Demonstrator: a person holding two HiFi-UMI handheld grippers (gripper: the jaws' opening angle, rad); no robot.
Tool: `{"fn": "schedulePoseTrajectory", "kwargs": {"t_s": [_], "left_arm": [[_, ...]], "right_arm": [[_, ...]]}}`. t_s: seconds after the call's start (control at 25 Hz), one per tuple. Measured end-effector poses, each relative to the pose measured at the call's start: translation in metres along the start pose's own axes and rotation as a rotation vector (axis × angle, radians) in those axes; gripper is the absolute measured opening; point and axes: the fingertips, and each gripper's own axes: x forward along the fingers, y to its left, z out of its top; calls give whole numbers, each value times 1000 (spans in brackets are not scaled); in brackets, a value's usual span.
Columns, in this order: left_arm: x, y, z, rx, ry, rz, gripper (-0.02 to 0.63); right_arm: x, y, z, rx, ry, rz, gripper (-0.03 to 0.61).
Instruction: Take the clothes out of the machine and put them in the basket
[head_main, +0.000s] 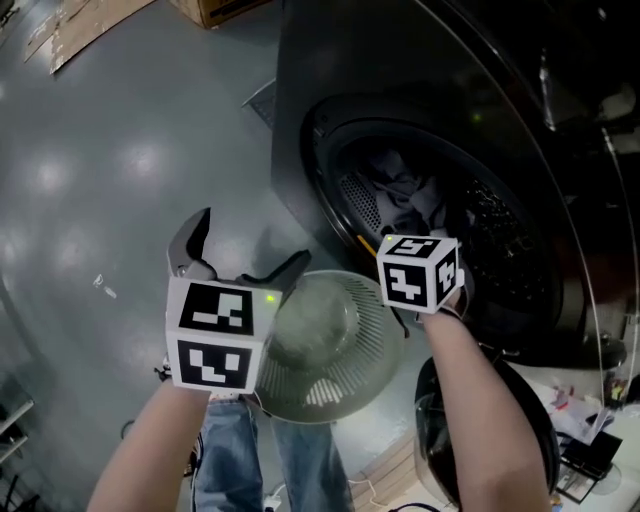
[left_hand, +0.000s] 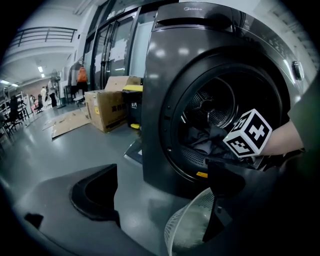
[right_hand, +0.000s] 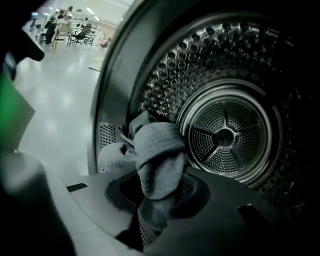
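1. The white mesh basket (head_main: 350, 380), at the lower centre of the head view, appears empty; no garment is seen delivered yet
2. A grey waffle-weave cloth (right_hand: 159, 150) is gripped by the closed right claw (right_hand: 157, 200) at the drum mouth, in the centre of the right gripper view, and is not yet lifted clear
3. The left claw (left_hand: 160, 195) is held open and empty above the basket
4. More dark clothes (head_main: 400, 195) lie in the drum (head_main: 500, 260), upper centre of the head view, so most of the task is judged to remain

Basket (head_main: 345, 388) rim partly behind left claw (head_main: 252, 240)
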Motion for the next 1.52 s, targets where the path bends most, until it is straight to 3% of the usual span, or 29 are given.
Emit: {"fn": "schedulePoseTrajectory", "kwargs": {"t_s": [0.4,0.72,1.0,1.24,1.52], "left_arm": [[-29,-2,-1,24,16,-1,566],[-50,3,-12,-18,24,8,566],[-63,12,-31,-82,43,38,566],[-77,10,-39,-119,53,47,566],[-96,-3,-41,-125,43,25,566]], "right_arm": [[-70,13,0,72,-42,37,89],[-126,46,-12,173,-50,118,89],[-178,82,-34,286,-5,191,89],[-211,106,-59,322,59,259,89],[-246,114,-80,406,121,299,89]]}}
